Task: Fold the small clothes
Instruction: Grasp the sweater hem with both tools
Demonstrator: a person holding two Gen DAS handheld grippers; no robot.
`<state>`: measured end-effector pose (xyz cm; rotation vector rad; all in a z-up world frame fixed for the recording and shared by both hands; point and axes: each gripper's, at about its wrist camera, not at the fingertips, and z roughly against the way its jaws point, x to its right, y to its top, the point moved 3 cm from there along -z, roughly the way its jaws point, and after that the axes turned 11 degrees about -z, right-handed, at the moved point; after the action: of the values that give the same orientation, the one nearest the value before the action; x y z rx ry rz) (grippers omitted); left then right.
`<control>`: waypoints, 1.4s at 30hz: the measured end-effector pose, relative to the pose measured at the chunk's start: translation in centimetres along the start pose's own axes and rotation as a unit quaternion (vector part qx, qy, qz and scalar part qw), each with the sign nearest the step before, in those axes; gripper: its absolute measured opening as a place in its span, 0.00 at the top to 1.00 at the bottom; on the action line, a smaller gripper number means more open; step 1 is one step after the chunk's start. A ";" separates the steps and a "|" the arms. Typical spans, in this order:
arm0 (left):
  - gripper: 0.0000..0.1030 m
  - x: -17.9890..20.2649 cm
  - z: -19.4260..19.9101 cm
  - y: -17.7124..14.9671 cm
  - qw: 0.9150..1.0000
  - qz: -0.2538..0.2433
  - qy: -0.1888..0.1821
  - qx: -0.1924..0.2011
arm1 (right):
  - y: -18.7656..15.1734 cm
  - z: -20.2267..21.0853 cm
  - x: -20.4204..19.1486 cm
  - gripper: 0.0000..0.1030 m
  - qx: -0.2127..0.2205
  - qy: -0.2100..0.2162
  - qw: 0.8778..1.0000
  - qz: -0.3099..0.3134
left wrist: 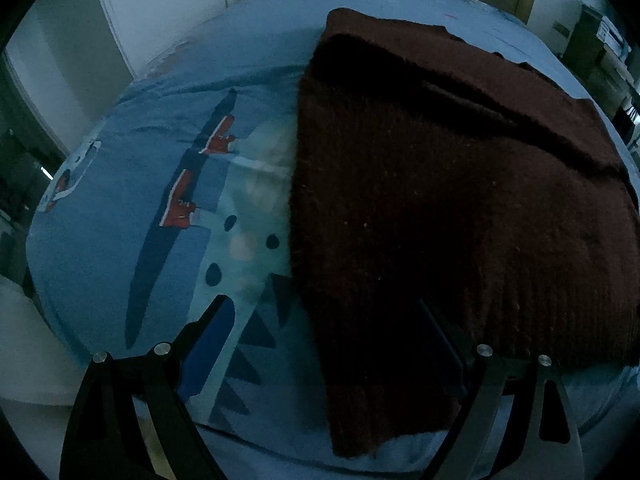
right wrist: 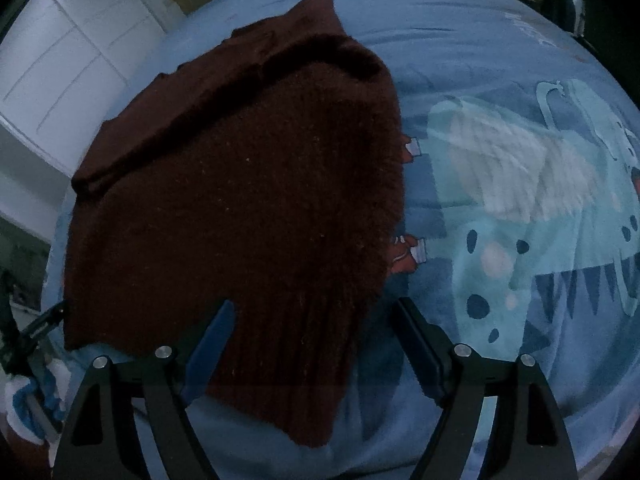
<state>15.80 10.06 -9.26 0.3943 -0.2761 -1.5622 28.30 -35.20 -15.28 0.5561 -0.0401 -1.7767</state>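
Observation:
A dark maroon knitted garment (left wrist: 440, 200) lies flat on a blue bed sheet (left wrist: 120, 200) printed with a dinosaur. Its far part is doubled over in a thick fold. My left gripper (left wrist: 324, 308) hangs open above the garment's near left edge, one finger over the sheet and the other over the knit. In the right wrist view the same garment (right wrist: 240, 200) fills the left half. My right gripper (right wrist: 316, 306) is open over its near right edge, with the blue-padded finger (right wrist: 212, 344) above the knit and the other above the sheet (right wrist: 480, 40). Neither gripper holds anything.
White cupboard doors (left wrist: 168, 12) stand beyond the bed's far left side. Dark furniture (left wrist: 600, 52) is at the far right. At the lower left edge of the right wrist view, a dark tool part and a white-and-blue object (right wrist: 24, 400) show beside the bed.

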 end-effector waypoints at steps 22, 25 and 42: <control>0.12 -0.3 -1.3 -0.6 1.000 0.008 -0.011 0.014 | 0.2 -1.1 -1.4 0.15 -0.021 -0.026 0.999 0.034; 0.12 -0.4 -1.3 -0.4 1.000 0.009 -0.014 0.014 | 0.4 -1.1 -1.3 0.15 -0.022 -0.024 0.999 0.032; 0.09 -0.7 -1.4 -0.2 1.000 0.013 -0.019 0.017 | 0.9 -1.8 -1.3 0.13 -0.030 -0.028 0.999 0.032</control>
<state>16.18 10.87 -10.60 0.3870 -0.3369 -1.5429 30.00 -33.83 -16.15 0.4571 -0.0439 -1.7252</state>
